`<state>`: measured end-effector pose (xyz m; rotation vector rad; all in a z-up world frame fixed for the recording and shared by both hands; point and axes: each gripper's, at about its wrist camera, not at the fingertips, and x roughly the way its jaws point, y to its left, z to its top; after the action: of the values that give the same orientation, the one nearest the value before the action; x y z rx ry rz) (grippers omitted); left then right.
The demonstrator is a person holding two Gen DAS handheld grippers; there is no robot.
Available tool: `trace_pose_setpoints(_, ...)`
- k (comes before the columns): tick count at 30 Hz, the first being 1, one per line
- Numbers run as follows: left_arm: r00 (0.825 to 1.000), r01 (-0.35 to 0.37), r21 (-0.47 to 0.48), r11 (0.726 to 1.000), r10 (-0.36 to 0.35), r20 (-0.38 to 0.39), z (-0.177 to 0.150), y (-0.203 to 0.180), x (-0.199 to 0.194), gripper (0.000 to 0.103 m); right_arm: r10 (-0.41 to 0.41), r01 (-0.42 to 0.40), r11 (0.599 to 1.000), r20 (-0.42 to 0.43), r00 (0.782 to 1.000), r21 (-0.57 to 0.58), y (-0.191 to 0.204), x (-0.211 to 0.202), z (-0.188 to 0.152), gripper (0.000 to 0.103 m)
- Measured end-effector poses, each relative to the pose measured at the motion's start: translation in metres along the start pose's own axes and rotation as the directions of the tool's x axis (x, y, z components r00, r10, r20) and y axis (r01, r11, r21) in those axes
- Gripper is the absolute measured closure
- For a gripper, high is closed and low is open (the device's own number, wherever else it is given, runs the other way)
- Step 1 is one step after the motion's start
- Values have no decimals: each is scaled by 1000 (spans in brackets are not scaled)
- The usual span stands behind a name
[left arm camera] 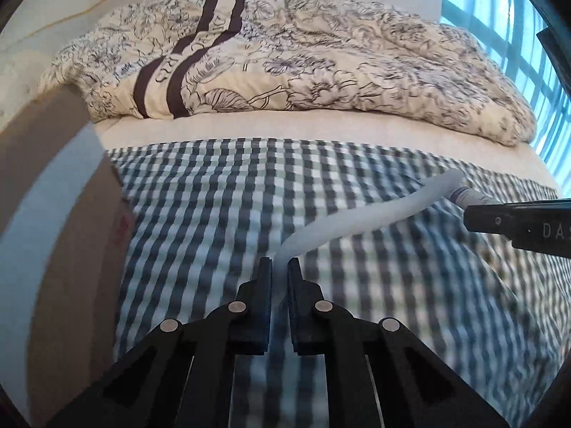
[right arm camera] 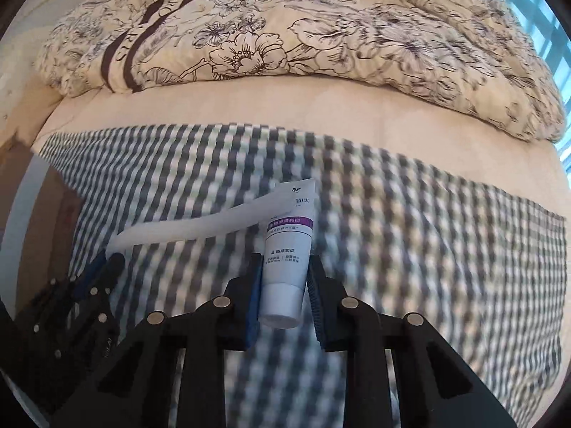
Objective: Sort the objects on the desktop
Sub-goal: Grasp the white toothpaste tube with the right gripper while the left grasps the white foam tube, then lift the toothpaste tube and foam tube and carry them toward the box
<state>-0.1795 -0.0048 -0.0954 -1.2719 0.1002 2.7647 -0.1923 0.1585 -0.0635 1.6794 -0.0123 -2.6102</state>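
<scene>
While heaped along the far side of the bed, floral duvet [left arm camera: 321, 53] plays no part. Nearer, checked cloth [left arm camera: 214, 196] spread flat as the work surface. At its left edge, cardboard box [left arm camera: 53, 249], closest to the left gripper [left arm camera: 280, 264] and probably the place for sorted things, though its inside cannot be seen.

Across the cloth, long white strip [left arm camera: 357, 214]: curves from the left gripper's tips away to the right, far end touching or overlapping the toothpaste tube [right arm camera: 289, 249]. Left fingers drawn in to a narrow slot, pinching the strip's near end.

Smallest, and what the coming move turns on: the tube. Lies straight ahead of the right gripper [right arm camera: 283, 271], long axis in line with the fingers, cap end toward the camera, crimped end pointing away toward the duvet. Sits between the two pads, one pad against its side, the other just beside it; cannot tell whether truly clamped. By this judgement, needs a firm squeeze across the body before any lift, with care that strip and tube part cleanly.
</scene>
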Motion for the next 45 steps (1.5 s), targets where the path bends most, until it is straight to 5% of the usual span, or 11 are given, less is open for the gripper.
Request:
trace_pose_setpoints(22, 978, -6, -47, 999, 15, 206, -21, 1, -184, 95, 94, -88, 995, 228, 969, -37, 13, -167, -65, 87)
trace_pose_setpoints(45, 924, -38, -100, 994, 73, 374, -7, 37, -288, 95, 208, -168, 975, 326, 922, -146, 64, -231, -77, 87)
